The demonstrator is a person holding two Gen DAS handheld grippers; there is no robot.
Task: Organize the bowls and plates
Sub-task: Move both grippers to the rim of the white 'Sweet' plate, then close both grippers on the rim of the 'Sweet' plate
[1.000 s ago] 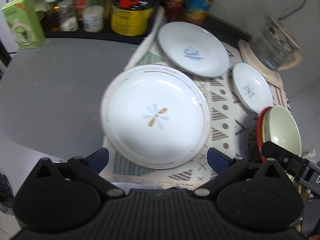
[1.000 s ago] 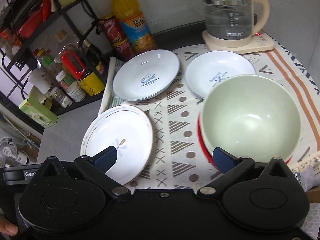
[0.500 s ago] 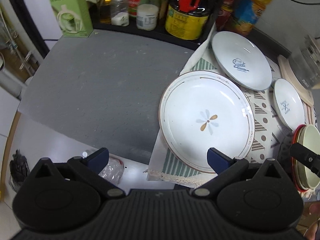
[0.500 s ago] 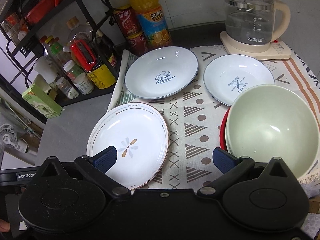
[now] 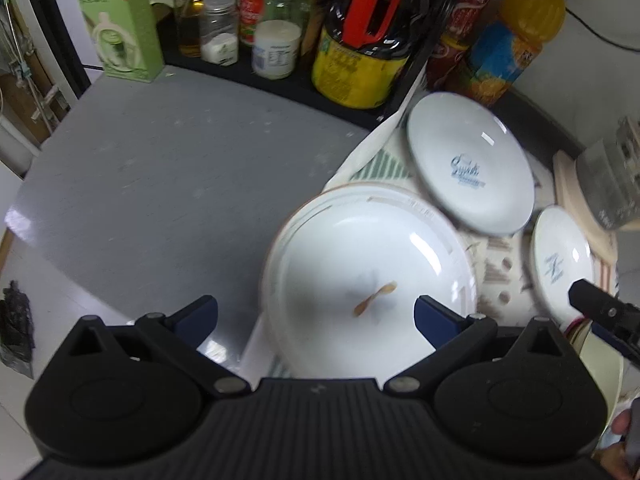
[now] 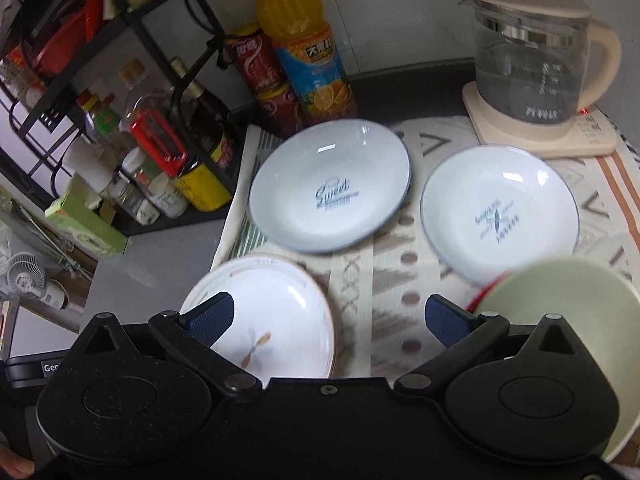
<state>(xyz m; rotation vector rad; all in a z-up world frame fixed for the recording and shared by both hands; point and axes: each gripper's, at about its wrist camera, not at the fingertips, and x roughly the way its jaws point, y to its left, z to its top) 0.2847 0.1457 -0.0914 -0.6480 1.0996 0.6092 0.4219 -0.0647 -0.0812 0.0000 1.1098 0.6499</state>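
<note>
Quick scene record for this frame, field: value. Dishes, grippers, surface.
plates: flower plate, Sweet plate, third printed plate, all apart
bowl: green bowl, something red under it
surface: patterned cloth on grey counter
left gripper: open, empty, at the flower plate
right gripper: open, empty
backdrop: kettle, juice bottle

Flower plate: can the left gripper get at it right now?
Probably yes. The left gripper is open with the flower plate just ahead of its fingers, and nothing lies on the plate or between them.
</note>
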